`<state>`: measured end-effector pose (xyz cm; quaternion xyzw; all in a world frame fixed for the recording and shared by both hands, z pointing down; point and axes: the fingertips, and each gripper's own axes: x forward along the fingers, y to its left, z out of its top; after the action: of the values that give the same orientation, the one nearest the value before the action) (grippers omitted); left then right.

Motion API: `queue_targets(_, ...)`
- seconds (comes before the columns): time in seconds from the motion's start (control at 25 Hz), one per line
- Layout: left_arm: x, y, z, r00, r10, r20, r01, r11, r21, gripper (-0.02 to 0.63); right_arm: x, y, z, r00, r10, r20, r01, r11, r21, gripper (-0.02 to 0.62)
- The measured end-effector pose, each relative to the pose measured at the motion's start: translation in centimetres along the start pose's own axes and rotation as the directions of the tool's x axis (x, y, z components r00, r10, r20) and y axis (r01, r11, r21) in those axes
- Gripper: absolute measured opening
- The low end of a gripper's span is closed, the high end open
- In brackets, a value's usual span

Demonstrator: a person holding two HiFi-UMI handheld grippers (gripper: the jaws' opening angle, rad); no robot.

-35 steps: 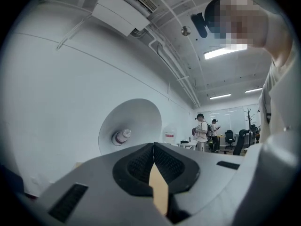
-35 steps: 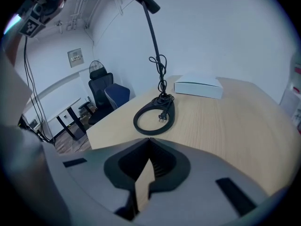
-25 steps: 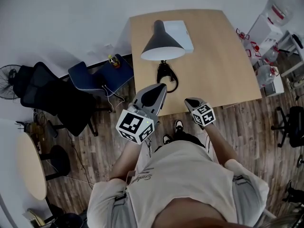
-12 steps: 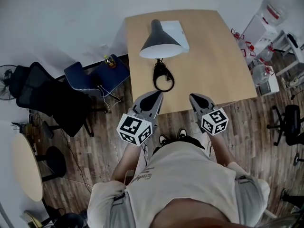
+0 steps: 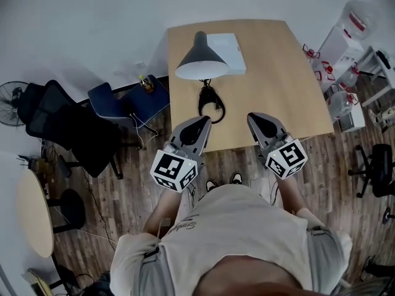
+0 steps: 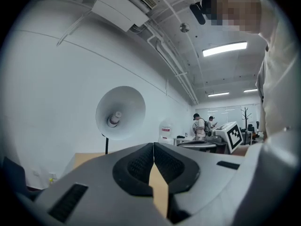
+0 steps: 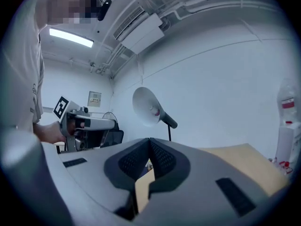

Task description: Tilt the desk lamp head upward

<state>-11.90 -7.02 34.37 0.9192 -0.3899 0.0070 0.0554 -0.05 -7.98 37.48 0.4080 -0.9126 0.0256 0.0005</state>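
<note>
1. Hovering over the near edge of the desk (image 5: 296, 97) in the head view: left tongs (image 5: 196, 127) and right tongs (image 5: 261, 123), side by side and both well short of the lamp (image 5: 201, 59). The lamp stands toward the far side of the desk, its mouth tipped toward the person. A white pad (image 5: 227, 44) lies just behind it.
2. Left gripper view: jaws together, nothing between them. The lamp head (image 6: 120, 112) is ahead with its open mouth toward the camera. Risk: if the tongs reach in closed, they would only nudge the shade, and could slide or tip the lamp rather than tilt it.
3. Right gripper view: jaws together here too, empty. The lamp head (image 7: 146, 105) sits up-left of its stem (image 7: 170, 122). Risk: with nothing steadying the lamp, an upward push may lift the whole thing. A pinch on the thin rim may slip off.
</note>
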Motion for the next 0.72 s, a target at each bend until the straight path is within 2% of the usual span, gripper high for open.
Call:
queue_targets(0.2, 0.6, 0.0, 0.9, 1.0, 0.02, 0.018, -0.02, 1.0, 0.007, 0.015, -0.7, -0.4, 3.7, 0.998, 0.011, 0.067, -0.007, 0.999, -0.053, -0.005)
queue_targets(0.36, 0.8, -0.5, 1.7, 0.998, 0.048, 0.036, -0.05, 0.998, 0.046, 0.015, -1.3, -0.8, 4.4, 0.998, 0.006, 0.064, 0.002, 0.994, -0.113, -0.005)
queue_targets(0.56, 0.6, -1.6, 1.5, 0.998, 0.06, 0.031, -0.062, 0.996, 0.058, 0.015, -2.0, -0.8, 3.6, 0.998, 0.016, 0.058, -0.013, 0.998, -0.058, -0.005)
queue_targets(0.72, 0.5, -1.4, 1.8, 0.996, 0.085, 0.04, -0.087, 0.995, 0.049, 0.015, -2.0, -1.0, 3.6, 0.998, 0.033, 0.053, -0.03, 0.998, -0.059, -0.005)
